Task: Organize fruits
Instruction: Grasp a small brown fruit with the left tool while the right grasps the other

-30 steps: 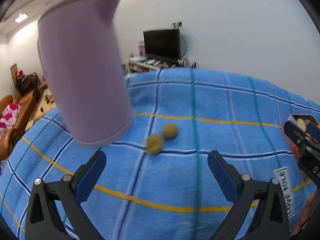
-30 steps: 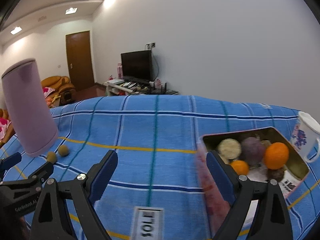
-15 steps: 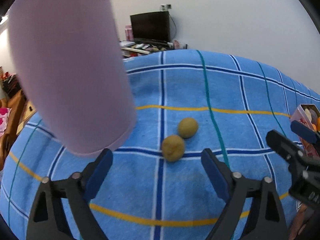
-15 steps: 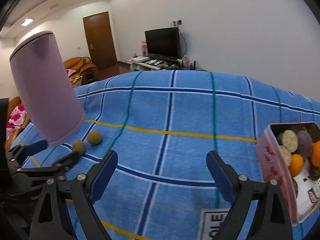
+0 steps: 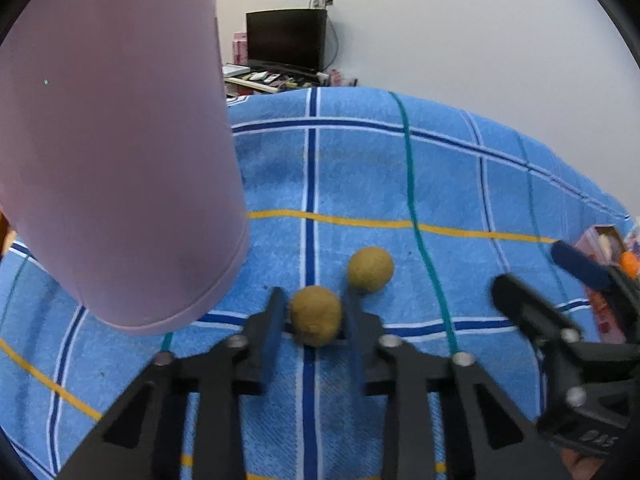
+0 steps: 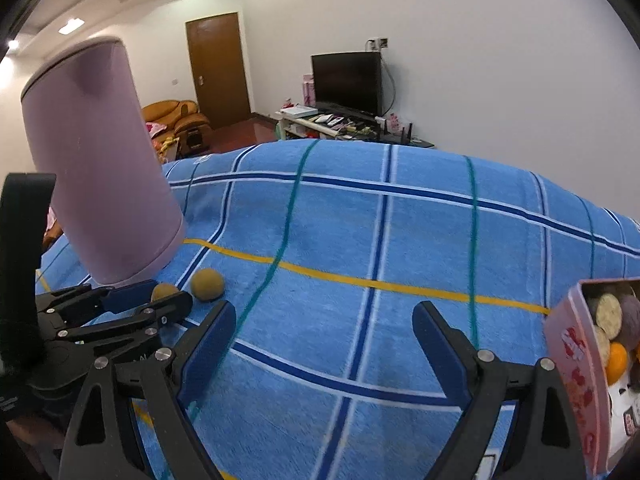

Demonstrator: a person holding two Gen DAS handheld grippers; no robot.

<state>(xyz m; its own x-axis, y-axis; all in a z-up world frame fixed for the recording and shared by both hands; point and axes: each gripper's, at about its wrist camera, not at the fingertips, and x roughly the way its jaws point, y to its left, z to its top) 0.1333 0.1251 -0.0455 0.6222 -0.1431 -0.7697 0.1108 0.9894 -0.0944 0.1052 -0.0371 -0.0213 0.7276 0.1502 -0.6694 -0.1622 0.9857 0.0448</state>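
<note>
Now we have our left gripper [image 5: 316, 312] pinching the nearer brown fruit [image 5: 316, 315]; its jaws have just been closing, and both blue pads press the fruit's sides where it lies on the blue checked cloth [image 5: 460, 184]. Just beyond the gripper's right fingertip, a little further ahead, sits the second brown fruit [image 5: 371, 269], close to the first; we cannot tell whether the two touch. To the left of this gripper and ahead of it a tall lilac container [image 5: 116, 152] stands upright on the cloth, its base just beside the left finger. Our right gripper [image 6: 324, 336] is spread wide with nothing between its pads, only bare cloth showing in the gap. From its view the left gripper lies low to its left, with both brown fruits ahead of it on that side and the lilac container behind them. To the right of the right gripper, close by its right finger, is a pink box [image 6: 576, 360] holding several fruits, among them an orange one [image 6: 616, 358], a pale round one [image 6: 609, 311] and a purple one [image 6: 631, 318].
</note>
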